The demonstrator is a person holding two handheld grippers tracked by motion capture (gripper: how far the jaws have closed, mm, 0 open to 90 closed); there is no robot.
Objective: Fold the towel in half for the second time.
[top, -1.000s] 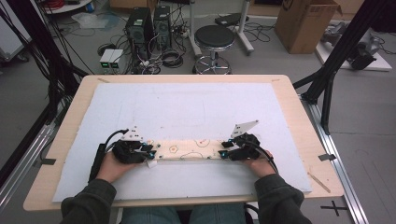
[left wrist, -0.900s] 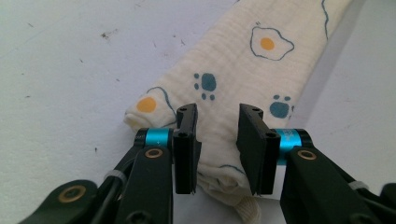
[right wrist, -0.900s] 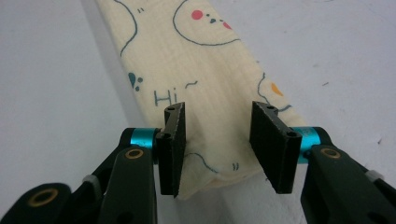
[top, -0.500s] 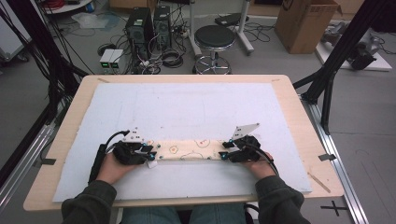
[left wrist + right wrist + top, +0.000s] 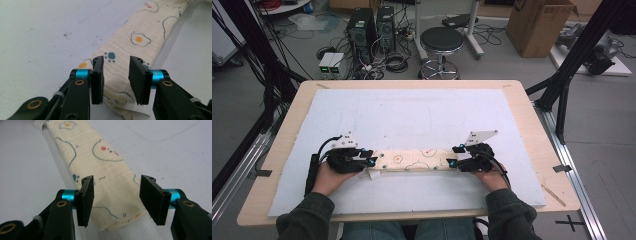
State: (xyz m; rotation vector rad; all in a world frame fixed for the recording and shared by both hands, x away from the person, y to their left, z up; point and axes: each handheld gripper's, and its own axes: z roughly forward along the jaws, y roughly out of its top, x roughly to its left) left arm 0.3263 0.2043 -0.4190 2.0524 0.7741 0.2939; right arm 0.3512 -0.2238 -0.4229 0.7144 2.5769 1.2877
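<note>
A cream cloth (image 5: 412,160) printed with fried eggs lies folded into a long narrow strip across the white mat (image 5: 422,115), near its front. My left gripper (image 5: 371,159) is at the strip's left end. In the left gripper view the cloth (image 5: 135,42) runs away from my left gripper (image 5: 116,75), whose jaws stand apart around the bunched end; they have just been opening a little. My right gripper (image 5: 452,156) is at the right end. In the right gripper view my right gripper (image 5: 116,195) straddles the cloth (image 5: 100,162) with gaps beside both pads, its jaws just having opened.
The mat covers most of a wooden table (image 5: 532,115). On the floor beyond the far edge stand a black stool (image 5: 441,40), computer towers (image 5: 369,27) with cables, and a cardboard box (image 5: 539,22). Black frame posts (image 5: 569,75) rise at both sides.
Both hands stay at the ends of the strip and the cloth has not shifted. The right gripper's jaws look a little wider apart than before.
</note>
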